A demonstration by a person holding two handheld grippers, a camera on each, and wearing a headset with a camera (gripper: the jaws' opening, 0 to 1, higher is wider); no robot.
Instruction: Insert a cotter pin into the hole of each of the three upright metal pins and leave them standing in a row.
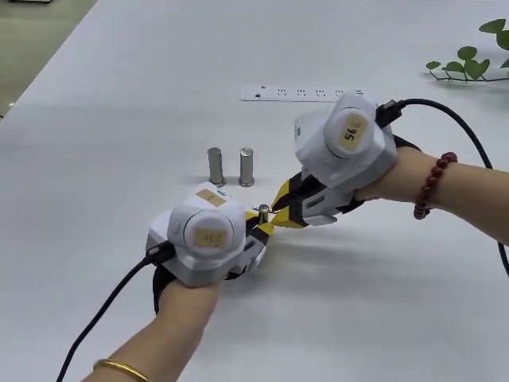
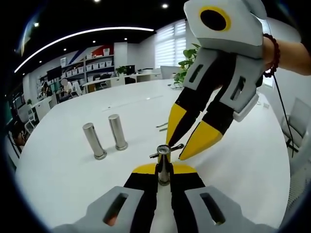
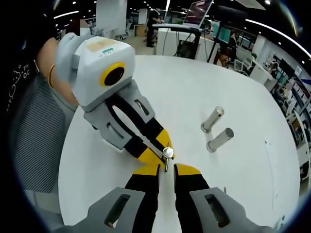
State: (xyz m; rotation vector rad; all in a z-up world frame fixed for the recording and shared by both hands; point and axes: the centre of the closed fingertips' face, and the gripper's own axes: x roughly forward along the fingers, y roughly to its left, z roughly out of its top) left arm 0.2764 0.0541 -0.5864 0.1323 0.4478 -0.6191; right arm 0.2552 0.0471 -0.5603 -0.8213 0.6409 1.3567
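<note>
— Left gripper (image 2: 164,169)?
— Jaws clamped on the held metal pin (image 2: 163,159), a grey cylinder standing upright. Its foot is hidden between them.
— Right gripper (image 3: 166,167)?
— Tips barely apart around the cotter pin (image 2: 174,147), lying level through that pin's top. Pinched or not, I cannot tell.
— Others?
— Two more metal pins (image 1: 215,165) (image 1: 246,166) stand just beyond it.

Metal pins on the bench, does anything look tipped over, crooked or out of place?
Nothing stands out: two pins stand upright side by side, and the third pin is upright in the left gripper, with a cotter pin across its top.
</note>
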